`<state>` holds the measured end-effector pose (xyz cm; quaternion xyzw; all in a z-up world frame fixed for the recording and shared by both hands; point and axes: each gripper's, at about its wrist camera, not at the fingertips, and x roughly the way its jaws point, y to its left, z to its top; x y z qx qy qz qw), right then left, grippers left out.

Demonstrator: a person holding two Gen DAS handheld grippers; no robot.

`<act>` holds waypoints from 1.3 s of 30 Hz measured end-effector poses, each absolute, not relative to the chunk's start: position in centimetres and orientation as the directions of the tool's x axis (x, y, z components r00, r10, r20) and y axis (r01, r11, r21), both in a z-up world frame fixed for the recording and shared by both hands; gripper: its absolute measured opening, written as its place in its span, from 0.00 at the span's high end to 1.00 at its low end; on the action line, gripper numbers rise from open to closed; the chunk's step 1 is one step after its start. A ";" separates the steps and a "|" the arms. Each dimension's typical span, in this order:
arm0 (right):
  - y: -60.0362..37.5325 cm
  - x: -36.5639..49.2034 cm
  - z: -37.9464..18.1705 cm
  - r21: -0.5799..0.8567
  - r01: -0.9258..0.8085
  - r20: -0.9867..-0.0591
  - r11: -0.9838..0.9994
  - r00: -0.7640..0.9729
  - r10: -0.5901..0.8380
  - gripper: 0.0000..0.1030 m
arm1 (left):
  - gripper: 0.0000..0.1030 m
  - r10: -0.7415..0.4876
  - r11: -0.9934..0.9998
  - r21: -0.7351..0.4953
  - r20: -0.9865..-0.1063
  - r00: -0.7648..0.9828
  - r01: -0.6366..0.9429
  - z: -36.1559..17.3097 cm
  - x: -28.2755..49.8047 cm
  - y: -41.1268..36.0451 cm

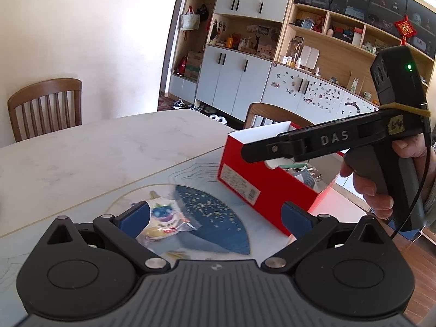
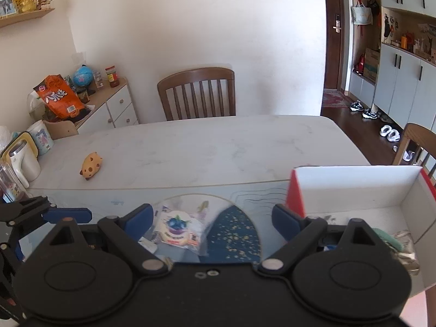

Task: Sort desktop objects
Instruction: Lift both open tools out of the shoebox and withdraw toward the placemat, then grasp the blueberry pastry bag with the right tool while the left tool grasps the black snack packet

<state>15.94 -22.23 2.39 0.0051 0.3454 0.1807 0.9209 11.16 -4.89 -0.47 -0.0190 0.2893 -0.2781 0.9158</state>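
snack packet [image 2: 177,230] on mat [image 2: 234,234], box [image 2: 354,188] right

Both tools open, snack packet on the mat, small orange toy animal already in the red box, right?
Not the toy. The right wrist view shows the small orange toy animal lying on the white table, outside the red box. The rest holds.

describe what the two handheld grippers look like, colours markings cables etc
Both are black plastic with two round hinge discs, silver pivot pins and blue finger pads. Seen from the left wrist camera, the right gripper has a pistol-style grey handle, raised "DAS" lettering, a yellow rubber band, a black cable, and a black box with a green light on top.
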 end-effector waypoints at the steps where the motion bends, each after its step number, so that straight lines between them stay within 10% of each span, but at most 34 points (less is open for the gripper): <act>1: -21.8 15.9 2.2 0.130 -0.332 -0.635 0.934 0.696 0.336 0.08 | 0.00 -0.518 0.846 -0.191 -0.519 0.680 0.498 -0.5 11.1 -4.6; 39: -12.0 21.1 -7.8 0.077 -0.223 -0.728 0.972 0.654 0.207 0.06 | 0.00 -0.388 0.910 -0.162 -0.654 0.650 0.380 -8.2 12.9 6.5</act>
